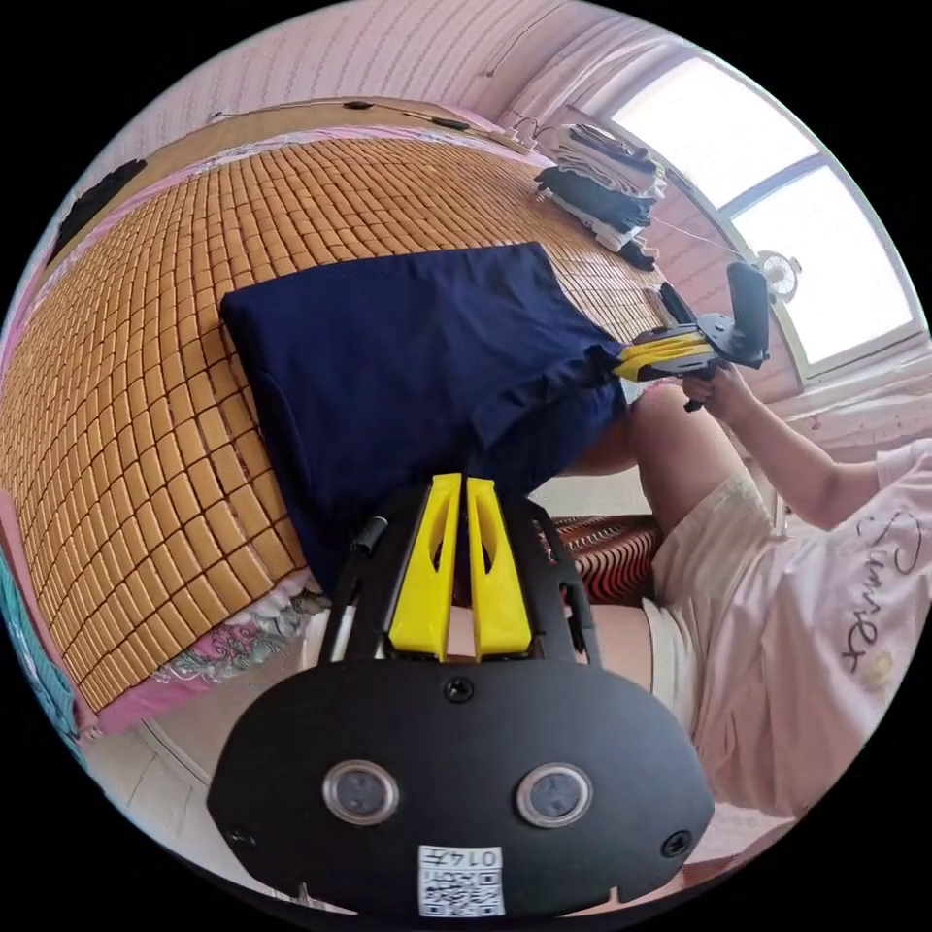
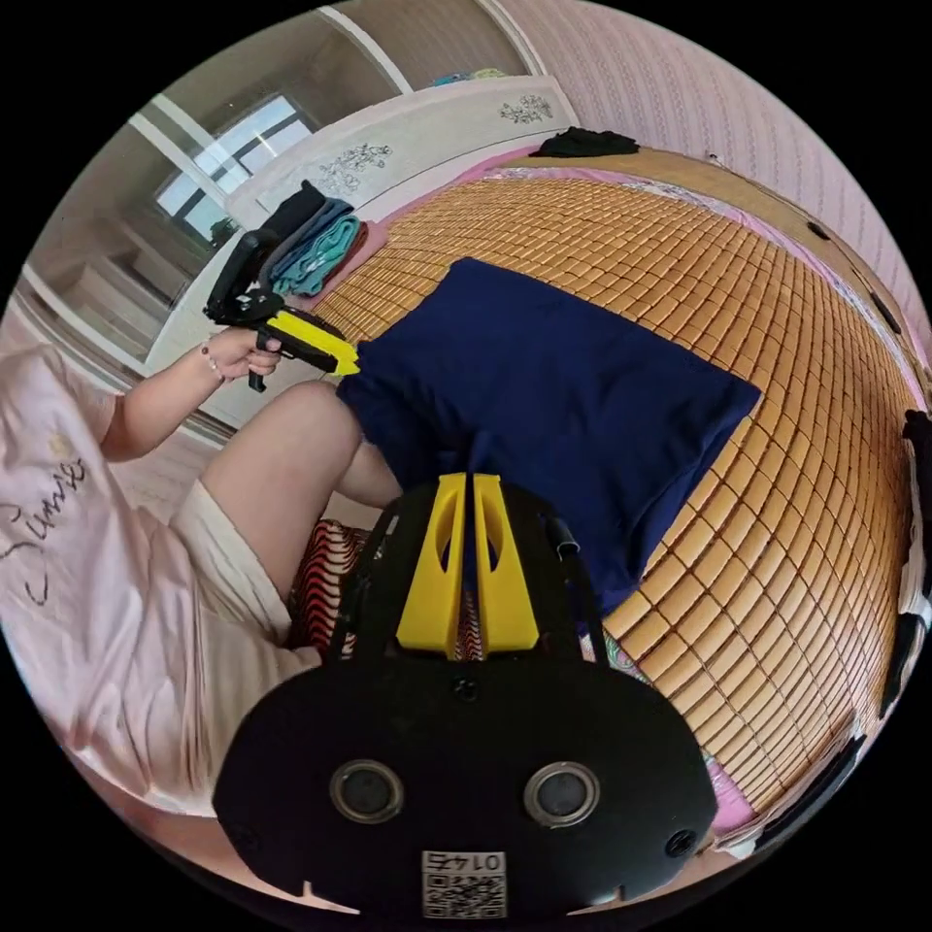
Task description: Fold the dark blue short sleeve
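Yellow jaws of the left gripper (image 1: pixel 464 481) sit low in the middle of the left gripper view, pressed together with a strip of dark blue cloth showing between them, so they look clamped on the near edge of the dark blue shirt (image 1: pixel 408 359). Over at the right of that same frame, the right gripper (image 1: pixel 621 367) is doing likewise: jaws closed, pinching a bunched corner of the fabric just above the person's knee (image 1: pixel 670 437).

Switch to the right gripper view and it all checks out. That gripper's own jaws sit at lower centre, together on the hem, while the left gripper (image 2: pixel 348 364) bites the corner at upper left.

And the shirt? It's lying across the middle of both views on the bamboo mat (image 1: pixel 126 408), already a fairly tidy rectangle, smooth on top, with no sleeve sticking out that I can see. Its near edge drapes off the bed edge toward the person, held at both corners.

My read: we're partway through. The sides look tucked in, and what remains is probably carrying that held edge up and over to halve the length, then flattening. A stack of folded clothes (image 1: pixel 607 184) waits at upper right.
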Demonstrator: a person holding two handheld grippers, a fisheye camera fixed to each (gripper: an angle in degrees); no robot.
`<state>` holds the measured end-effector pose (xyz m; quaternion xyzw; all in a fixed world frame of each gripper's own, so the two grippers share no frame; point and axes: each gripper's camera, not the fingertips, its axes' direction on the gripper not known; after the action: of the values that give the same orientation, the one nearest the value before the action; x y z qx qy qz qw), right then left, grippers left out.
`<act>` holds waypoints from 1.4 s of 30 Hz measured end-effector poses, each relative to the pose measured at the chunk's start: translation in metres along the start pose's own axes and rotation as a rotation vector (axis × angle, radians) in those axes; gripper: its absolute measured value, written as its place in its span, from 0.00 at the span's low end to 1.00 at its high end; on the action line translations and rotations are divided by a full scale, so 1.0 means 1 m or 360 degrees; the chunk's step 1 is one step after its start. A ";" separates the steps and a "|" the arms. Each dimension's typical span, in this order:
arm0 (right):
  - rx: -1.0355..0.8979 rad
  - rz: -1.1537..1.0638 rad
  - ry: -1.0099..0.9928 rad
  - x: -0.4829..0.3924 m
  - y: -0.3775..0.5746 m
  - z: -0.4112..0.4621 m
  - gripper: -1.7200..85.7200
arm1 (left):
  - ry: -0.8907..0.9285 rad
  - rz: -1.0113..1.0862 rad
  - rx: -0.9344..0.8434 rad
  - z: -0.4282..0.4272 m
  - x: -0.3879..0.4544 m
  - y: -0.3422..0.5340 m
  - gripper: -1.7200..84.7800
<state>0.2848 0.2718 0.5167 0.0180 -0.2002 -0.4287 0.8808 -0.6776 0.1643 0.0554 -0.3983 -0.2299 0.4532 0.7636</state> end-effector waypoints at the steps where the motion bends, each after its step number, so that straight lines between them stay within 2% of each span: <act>1: -0.0047 -0.0031 -0.0023 -0.004 0.005 0.001 0.03 | 0.0016 0.0005 -0.0034 0.000 0.001 0.007 0.02; 3: -0.0200 -0.0068 -0.0047 -0.012 0.021 0.006 0.05 | 0.0023 0.0000 -0.0133 -0.002 0.003 0.030 0.04; 7: -0.0225 0.0047 -0.0039 0.001 0.025 0.000 0.09 | -0.0028 -0.0057 -0.0138 -0.016 -0.003 0.041 0.07; 12: 0.0136 0.0429 0.0244 0.061 -0.003 -0.032 0.14 | -0.0199 -0.0220 0.0190 -0.047 -0.040 0.006 0.08; 15: 0.0283 0.0686 0.0353 0.111 -0.018 -0.039 0.15 | -0.0207 -0.0357 0.0342 -0.052 -0.075 -0.029 0.08; 20: 0.0445 0.1013 0.0190 0.178 -0.028 -0.032 0.13 | -0.0216 -0.0524 0.0485 -0.040 -0.121 -0.077 0.11; 24: 0.0411 0.0917 -0.0039 0.188 -0.035 -0.013 0.05 | -0.0157 -0.0613 0.0296 -0.011 -0.140 -0.104 0.12; 27: 0.0472 0.0865 0.0038 0.181 -0.033 -0.018 0.04 | -0.0196 -0.0527 0.0248 -0.012 -0.134 -0.110 0.04; 31: 0.0654 0.0866 -0.0008 0.188 -0.030 -0.041 0.03 | -0.0244 -0.0497 0.0422 -0.029 -0.129 -0.116 0.02; 37: 0.0623 0.0868 0.0132 0.205 -0.063 -0.055 0.03 | -0.0319 -0.0498 0.0495 -0.034 -0.125 -0.160 0.03; 40: 0.0516 0.0993 0.0166 0.222 -0.080 -0.047 0.03 | -0.0287 -0.0570 0.0436 -0.024 -0.131 -0.177 0.06; 42: 0.0399 0.1101 0.0338 0.224 -0.089 -0.048 0.03 | -0.0372 -0.0583 0.0416 -0.027 -0.124 -0.177 0.08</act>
<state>0.3595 0.0380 0.5305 0.1013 -0.1531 -0.0741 0.9802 -0.6284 -0.0035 0.1853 -0.1930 -0.3243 0.3762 0.8462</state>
